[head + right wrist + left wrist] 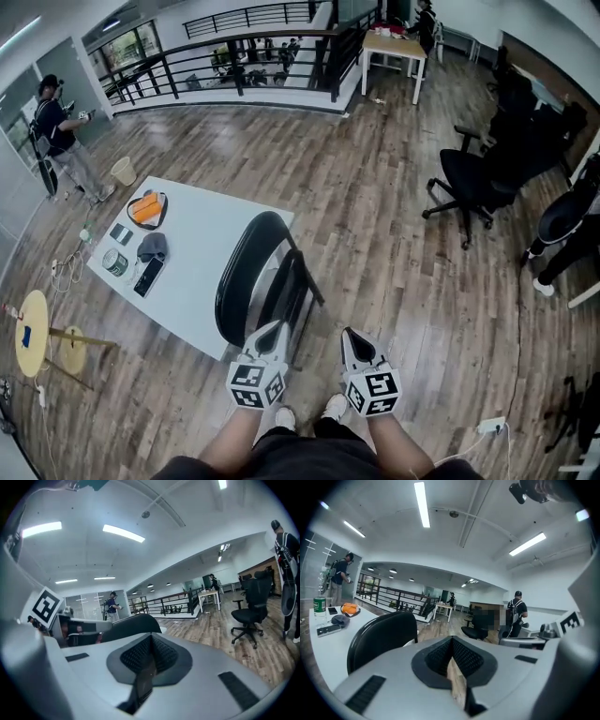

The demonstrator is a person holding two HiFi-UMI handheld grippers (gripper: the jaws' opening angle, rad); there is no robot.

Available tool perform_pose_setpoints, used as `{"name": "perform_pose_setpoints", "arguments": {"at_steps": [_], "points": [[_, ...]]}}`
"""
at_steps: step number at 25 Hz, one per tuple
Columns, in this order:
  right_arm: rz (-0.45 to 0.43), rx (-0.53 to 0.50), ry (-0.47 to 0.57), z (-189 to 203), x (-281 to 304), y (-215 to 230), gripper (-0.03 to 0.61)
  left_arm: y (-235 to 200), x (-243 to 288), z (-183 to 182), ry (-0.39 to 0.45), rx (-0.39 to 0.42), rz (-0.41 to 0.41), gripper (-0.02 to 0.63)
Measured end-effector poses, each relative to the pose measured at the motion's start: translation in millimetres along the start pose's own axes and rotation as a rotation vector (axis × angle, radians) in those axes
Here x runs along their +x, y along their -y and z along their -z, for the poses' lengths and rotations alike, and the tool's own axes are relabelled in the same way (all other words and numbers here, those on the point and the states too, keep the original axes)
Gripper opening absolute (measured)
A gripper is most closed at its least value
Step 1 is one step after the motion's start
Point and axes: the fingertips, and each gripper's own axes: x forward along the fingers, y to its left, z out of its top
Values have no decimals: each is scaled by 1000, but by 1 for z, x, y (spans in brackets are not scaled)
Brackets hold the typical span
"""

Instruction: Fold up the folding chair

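Chair (251,274): black, stands at the worktop's near edge, just ahead of both tongs, touching neither.
Left tongs (267,336): together, nothing between them.
Right tongs (353,344): together, nothing between them.
Worktop (202,239): white; carries an orange bag (146,208), a grey cap (152,247), a phone (148,277) and a green can (115,263).
Around: office chair (466,180) well apart at the right; a person (58,127) near the railing (234,52).
Writing: the can's label is too small to read.

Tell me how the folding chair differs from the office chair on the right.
The folding chair stands beside the white table; the office chair stands farther off on open floor. The folding chair has a thin tube frame; the office chair has armrests and a star base. Both are black.
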Motion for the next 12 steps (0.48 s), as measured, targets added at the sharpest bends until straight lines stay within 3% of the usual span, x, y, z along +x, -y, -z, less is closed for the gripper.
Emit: {"name": "perform_pose_setpoints", "arguments": {"at_steps": [6,12], "points": [[116,-48,59,-4,-37,-25,14,22,-27,7,13,42,118,5],[198,-77,112,17,-81,-92,14,13,-90,15,20,56,215,5]]}}
